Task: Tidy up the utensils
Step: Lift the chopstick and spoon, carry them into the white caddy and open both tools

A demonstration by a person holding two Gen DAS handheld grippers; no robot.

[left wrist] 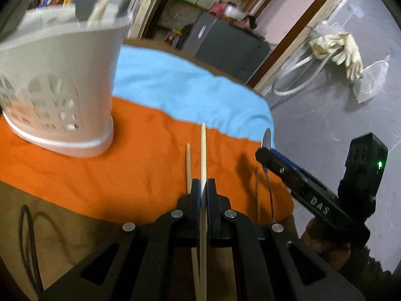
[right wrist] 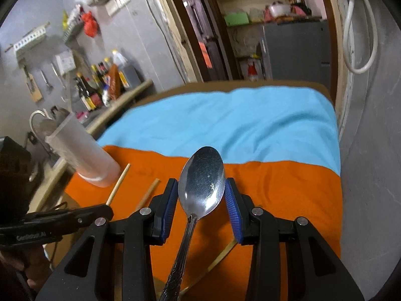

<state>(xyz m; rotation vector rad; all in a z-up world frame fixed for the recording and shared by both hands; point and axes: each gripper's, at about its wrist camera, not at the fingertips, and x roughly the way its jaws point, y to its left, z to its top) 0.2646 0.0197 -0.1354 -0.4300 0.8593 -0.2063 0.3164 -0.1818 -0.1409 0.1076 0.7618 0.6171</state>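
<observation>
Chopstick [left wrist: 203, 150] pale wood, pinched by left hand-held gripper [left wrist: 203, 184], steel spoon [right wrist: 201, 178] pinched by right [right wrist: 201, 190]

My left hand-held gripper [left wrist: 203, 188] was black with blue pads and silver screws. My right hand-held gripper [right wrist: 201, 195] looked the same, with white letters and a green light.
</observation>
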